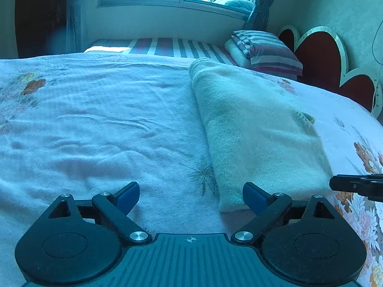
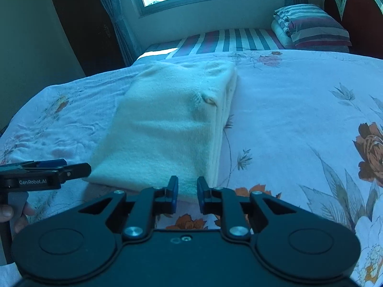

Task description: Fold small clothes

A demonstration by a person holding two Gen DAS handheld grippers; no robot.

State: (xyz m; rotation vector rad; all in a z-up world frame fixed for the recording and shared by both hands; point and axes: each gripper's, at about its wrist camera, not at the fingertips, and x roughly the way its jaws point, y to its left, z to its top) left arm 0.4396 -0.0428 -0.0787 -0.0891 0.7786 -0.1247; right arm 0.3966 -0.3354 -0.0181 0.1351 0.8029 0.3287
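A cream knitted garment (image 1: 253, 129) lies folded into a long strip on the floral bedspread (image 1: 100, 119); it also shows in the right wrist view (image 2: 172, 124). My left gripper (image 1: 191, 195) is open and empty, low over the bedspread, its right pad at the garment's near left corner. It appears from the side in the right wrist view (image 2: 71, 168). My right gripper (image 2: 187, 191) has its jaws narrowly apart at the garment's near edge, holding nothing. Its tip shows in the left wrist view (image 1: 335, 183).
Folded striped bedding (image 1: 265, 50) and a striped mattress (image 1: 177, 46) lie beyond the bedspread under the window. A red scalloped headboard (image 1: 320, 57) stands at the right. A dark wardrobe (image 2: 79, 24) stands at the far left.
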